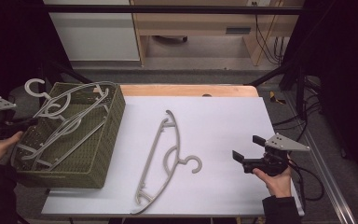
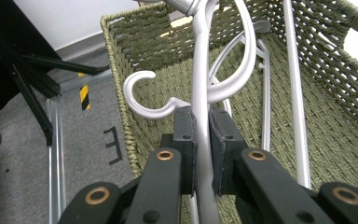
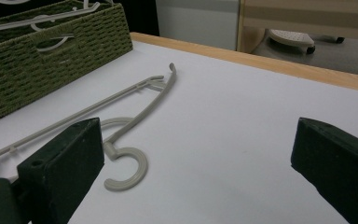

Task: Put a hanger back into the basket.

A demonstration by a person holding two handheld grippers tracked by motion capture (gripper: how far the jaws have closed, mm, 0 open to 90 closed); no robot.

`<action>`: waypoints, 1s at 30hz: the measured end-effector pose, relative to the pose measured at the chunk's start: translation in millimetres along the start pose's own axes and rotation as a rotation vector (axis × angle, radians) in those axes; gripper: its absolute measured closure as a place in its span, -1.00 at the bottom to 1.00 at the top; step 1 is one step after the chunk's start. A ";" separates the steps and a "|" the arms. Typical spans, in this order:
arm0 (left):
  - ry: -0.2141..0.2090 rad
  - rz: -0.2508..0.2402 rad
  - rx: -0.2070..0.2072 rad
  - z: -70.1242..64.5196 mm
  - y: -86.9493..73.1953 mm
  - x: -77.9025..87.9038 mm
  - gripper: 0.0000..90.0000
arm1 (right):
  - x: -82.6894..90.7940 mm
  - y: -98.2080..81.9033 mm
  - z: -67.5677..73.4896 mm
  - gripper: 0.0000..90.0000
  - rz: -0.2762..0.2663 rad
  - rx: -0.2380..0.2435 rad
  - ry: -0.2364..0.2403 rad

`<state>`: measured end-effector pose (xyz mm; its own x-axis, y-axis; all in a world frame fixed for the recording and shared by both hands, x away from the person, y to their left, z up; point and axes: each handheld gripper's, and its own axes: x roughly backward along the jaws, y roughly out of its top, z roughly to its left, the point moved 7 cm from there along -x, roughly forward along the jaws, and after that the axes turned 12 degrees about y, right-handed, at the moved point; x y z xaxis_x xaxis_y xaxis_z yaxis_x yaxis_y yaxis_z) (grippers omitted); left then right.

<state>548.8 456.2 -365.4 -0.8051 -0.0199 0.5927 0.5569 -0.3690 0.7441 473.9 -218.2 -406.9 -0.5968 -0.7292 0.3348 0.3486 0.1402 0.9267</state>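
A green woven basket [image 1: 108, 135] stands at the table's left and holds several grey hangers [image 1: 58, 135]. My left gripper [image 1: 29, 122] is at the basket's left rim, shut on the thin bar of one grey hanger [image 2: 200, 84]; that hanger's hook [image 2: 140, 93] curls just past the pads, above the basket's wall [image 2: 126, 51]. A beige hanger [image 1: 161, 151] lies flat on the white table top, hook toward the right. My right gripper [image 1: 248, 147] hovers to the right of it, open, with nothing between its jaws. In the right gripper view the beige hanger [image 3: 135, 105] lies ahead of that gripper [image 3: 200, 154].
The white sheet [image 1: 214, 121] covers a wooden table whose far edge [image 1: 191, 89] shows. The basket [image 3: 51, 60] takes up the left side. Black frame bars and cables [image 1: 303, 116] run along the table's right side.
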 end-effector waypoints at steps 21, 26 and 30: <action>0.066 0.027 -0.073 -28.9 -0.3 -22.1 0.82 | 1.0 2.8 2.6 -0.94 -0.014 -0.003 0.004; 0.088 0.059 -0.072 -25.1 -4.0 -31.4 0.82 | 0.3 2.2 3.1 -0.94 -0.009 0.002 0.009; 0.083 0.084 -0.060 -25.6 -18.0 -38.8 0.82 | 1.2 2.8 3.0 -0.94 -0.013 0.002 0.010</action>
<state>564.8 439.8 -409.6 -0.7714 -0.1288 0.6232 0.6121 -0.4179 0.6714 471.9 -216.6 -403.5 -0.5942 -0.7375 0.3210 0.3395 0.1318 0.9313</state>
